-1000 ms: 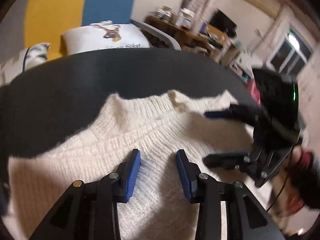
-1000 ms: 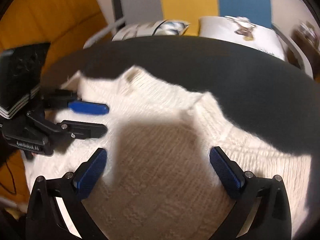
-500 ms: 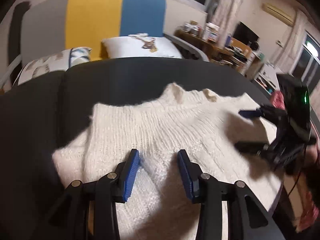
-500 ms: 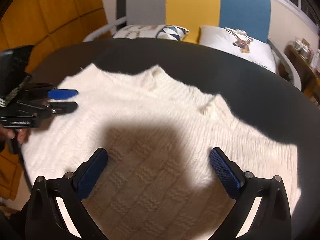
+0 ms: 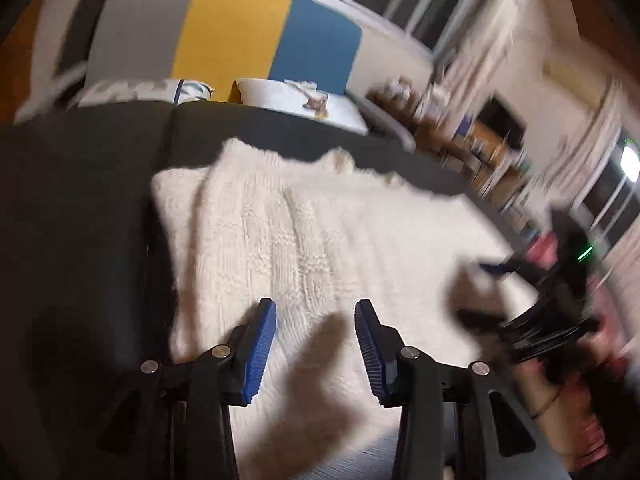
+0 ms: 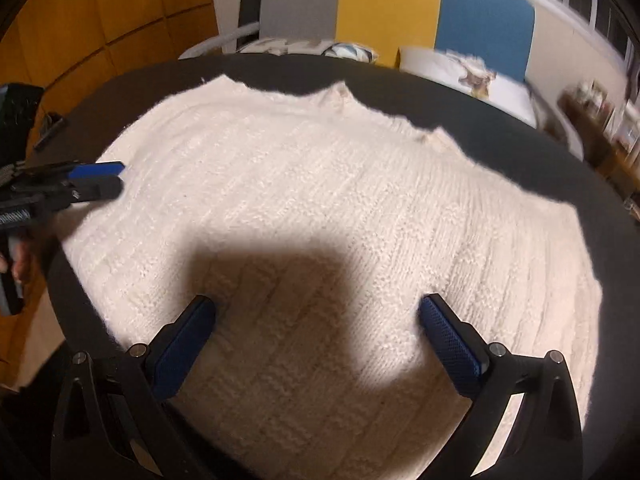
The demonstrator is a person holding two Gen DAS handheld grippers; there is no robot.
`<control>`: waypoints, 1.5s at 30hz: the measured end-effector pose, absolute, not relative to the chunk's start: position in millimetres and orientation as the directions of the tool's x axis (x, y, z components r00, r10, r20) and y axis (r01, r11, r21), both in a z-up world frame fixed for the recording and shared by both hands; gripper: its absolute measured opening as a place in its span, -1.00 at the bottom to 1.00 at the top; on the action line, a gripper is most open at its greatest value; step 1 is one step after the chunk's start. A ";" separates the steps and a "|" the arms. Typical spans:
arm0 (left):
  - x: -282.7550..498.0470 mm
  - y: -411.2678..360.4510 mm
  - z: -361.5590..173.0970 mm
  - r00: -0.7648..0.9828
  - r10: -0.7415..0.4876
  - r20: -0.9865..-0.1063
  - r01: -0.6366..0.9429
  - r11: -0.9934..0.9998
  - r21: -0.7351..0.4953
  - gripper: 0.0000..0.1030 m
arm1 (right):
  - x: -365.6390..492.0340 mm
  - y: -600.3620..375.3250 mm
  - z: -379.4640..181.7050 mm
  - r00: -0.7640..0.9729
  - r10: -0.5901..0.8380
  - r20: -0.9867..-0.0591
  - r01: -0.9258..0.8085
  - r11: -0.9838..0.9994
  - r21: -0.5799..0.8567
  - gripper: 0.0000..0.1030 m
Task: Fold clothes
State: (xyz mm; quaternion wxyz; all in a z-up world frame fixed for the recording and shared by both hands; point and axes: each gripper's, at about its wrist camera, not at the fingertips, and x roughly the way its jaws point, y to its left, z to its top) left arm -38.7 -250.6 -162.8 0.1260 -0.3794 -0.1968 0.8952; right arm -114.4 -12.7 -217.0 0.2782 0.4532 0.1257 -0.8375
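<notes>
A cream knitted sweater (image 6: 320, 200) lies spread flat on a round dark table (image 6: 520, 148); it also shows in the left wrist view (image 5: 320, 240). My left gripper (image 5: 315, 320) is open and empty above the sweater's near edge; it also shows at the left of the right wrist view (image 6: 116, 178). My right gripper (image 6: 316, 312) is wide open and empty above the sweater's near middle, and appears blurred at the right of the left wrist view (image 5: 480, 292).
A bench with grey, yellow and blue back panels (image 6: 384, 4) and pillows (image 6: 468, 76) stands behind the table. Wooden wall panels (image 6: 80, 20) are at the left. Cluttered shelves (image 5: 460, 128) and windows (image 5: 612, 188) lie at the right.
Both grippers have pulled back and risen, so more of the sweater and table shows. The left view has swung left and is blurred. Both stay open and empty.
</notes>
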 end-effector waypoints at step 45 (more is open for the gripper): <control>-89.7 -279.5 -144.1 -0.684 0.689 -0.241 -0.115 -0.428 -0.896 -0.65 | -130.4 89.8 -207.0 -0.453 -0.328 -0.829 0.433 -0.894 0.118 1.00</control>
